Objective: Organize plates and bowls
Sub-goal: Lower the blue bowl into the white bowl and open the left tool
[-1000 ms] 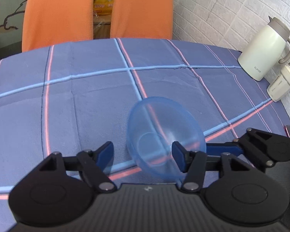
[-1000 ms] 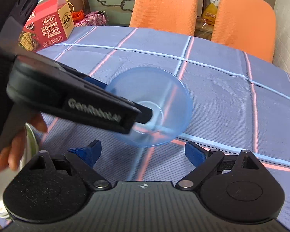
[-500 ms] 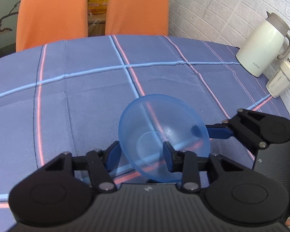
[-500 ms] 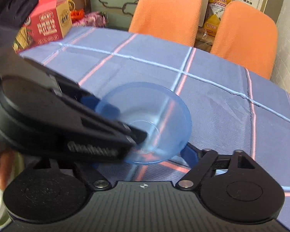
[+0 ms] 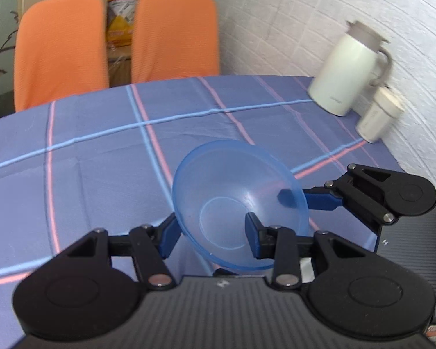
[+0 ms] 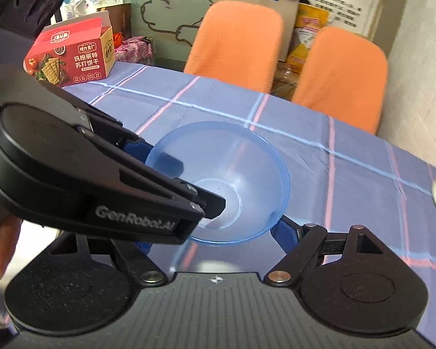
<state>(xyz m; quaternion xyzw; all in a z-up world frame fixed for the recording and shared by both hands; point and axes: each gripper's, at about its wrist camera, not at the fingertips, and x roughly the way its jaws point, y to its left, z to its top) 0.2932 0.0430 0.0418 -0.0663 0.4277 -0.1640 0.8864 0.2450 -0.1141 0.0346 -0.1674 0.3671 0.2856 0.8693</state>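
Note:
A translucent blue bowl (image 5: 235, 186) hangs tilted above the blue checked tablecloth (image 5: 96, 157). My left gripper (image 5: 210, 232) is shut on the bowl's near wall, with one finger outside on the left and the other inside. Seen from the right wrist, the bowl (image 6: 247, 157) opens toward the camera and the left gripper (image 6: 193, 184) reaches into it from the left. My right gripper (image 6: 212, 238) stands open, its right finger (image 6: 284, 232) just under the bowl's rim and its left finger hidden behind the left gripper. One right finger (image 5: 319, 200) shows beside the bowl.
A white jug (image 5: 348, 72) and a small white container (image 5: 378, 119) stand by the brick wall at the table's far right. Two orange chairs (image 5: 174, 35) stand behind the table. A red cracker box (image 6: 69, 55) sits at the far left. A hand (image 6: 0, 247) holds the left gripper.
The left gripper's fingers have closed on the bowl's wall, and the bowl has risen and turned its opening more toward the right. The right gripper has come in close under its rim.

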